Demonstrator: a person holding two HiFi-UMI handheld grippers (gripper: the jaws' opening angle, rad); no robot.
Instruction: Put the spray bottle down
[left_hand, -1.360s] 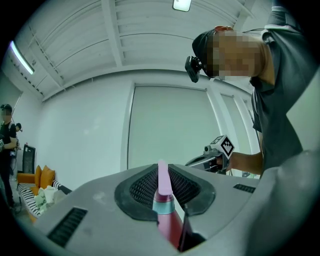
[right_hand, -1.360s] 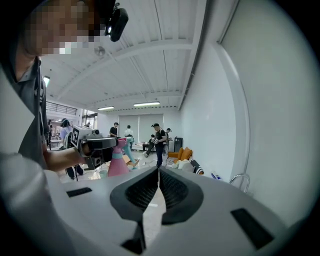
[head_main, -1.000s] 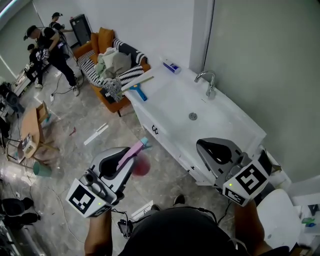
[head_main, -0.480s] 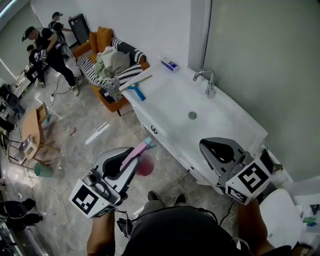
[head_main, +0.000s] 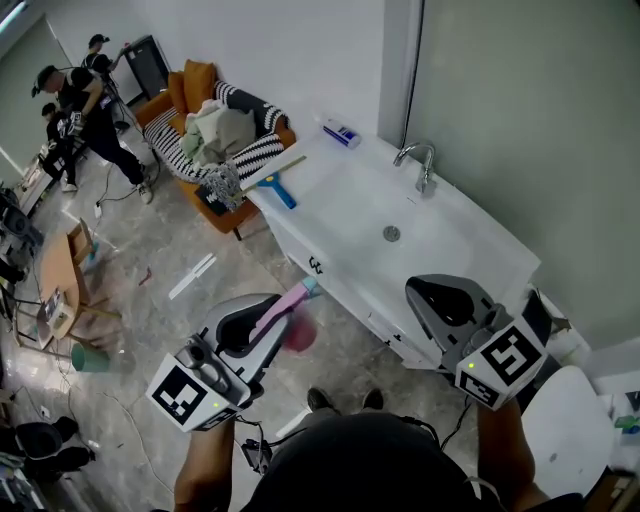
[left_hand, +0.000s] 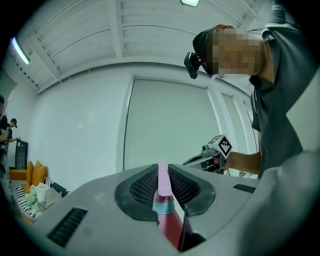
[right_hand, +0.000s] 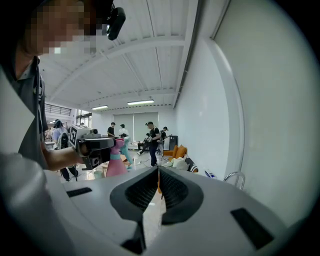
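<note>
Left tongs (head_main: 262, 318), clamped on the pink spray bottle (head_main: 296, 332), edge nearer the white sink surface (head_main: 450, 235), bottle still unplaced; right tongs (head_main: 432, 294) stay closed, empty

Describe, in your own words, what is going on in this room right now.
A person stands beside a long white tub with a gripper in each hand. The left gripper is clamped on a pink spray bottle, which hangs in the air above the floor, just short of the tub's edge, so it has not been put down yet. The right gripper is shut with nothing between its jaws and is raised by the tub.
</note>
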